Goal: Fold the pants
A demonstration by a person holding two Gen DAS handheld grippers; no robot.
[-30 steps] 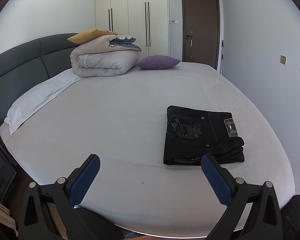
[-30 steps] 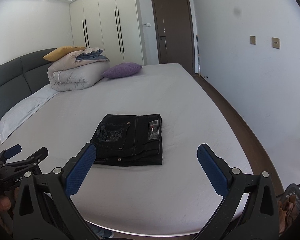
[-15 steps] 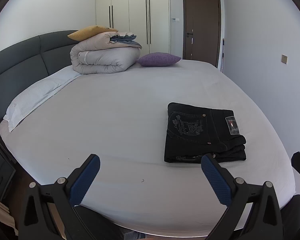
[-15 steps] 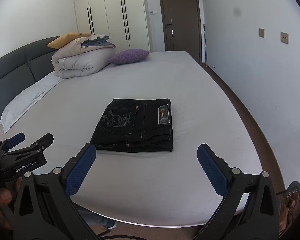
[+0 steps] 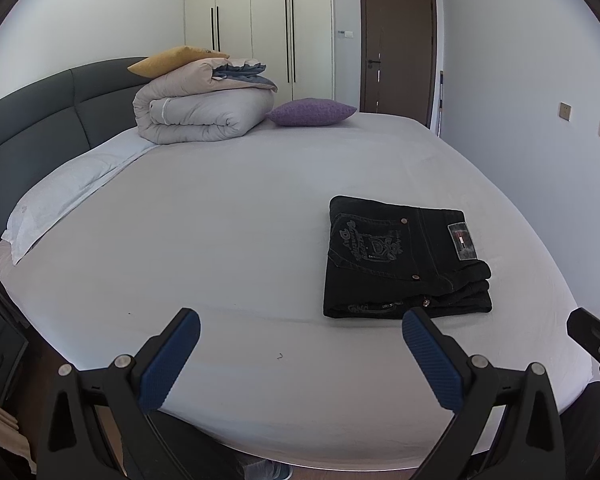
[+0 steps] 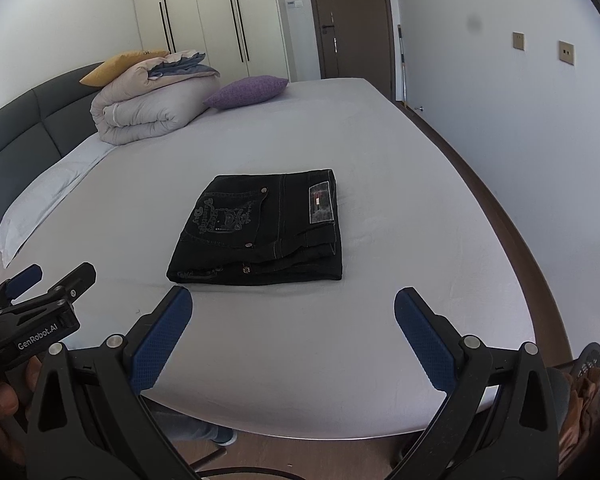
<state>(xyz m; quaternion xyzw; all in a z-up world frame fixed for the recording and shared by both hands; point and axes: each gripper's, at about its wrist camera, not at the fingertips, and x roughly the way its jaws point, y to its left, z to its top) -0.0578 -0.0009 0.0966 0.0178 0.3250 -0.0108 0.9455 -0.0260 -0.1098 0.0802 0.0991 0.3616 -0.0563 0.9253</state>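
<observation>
Black pants (image 5: 404, 258) lie folded into a compact rectangle on the bed, back pocket embroidery and a label facing up; they also show in the right wrist view (image 6: 260, 228). My left gripper (image 5: 300, 354) is open and empty, held over the bed's front edge, left of and nearer than the pants. My right gripper (image 6: 292, 336) is open and empty, just in front of the pants. The left gripper also appears at the left edge of the right wrist view (image 6: 36, 304).
The bed (image 5: 220, 240) has a grey sheet. A rolled duvet (image 5: 204, 112), a yellow pillow (image 5: 172, 60) and a purple cushion (image 5: 312, 112) sit at the far end. A white pillow (image 5: 68, 192) lies along the dark headboard (image 5: 40, 120). A wall is at the right.
Both grippers have risen and tilted down a little, so the bed and pants sit lower and closer in view. The pants have not moved. Both grippers stay open.
</observation>
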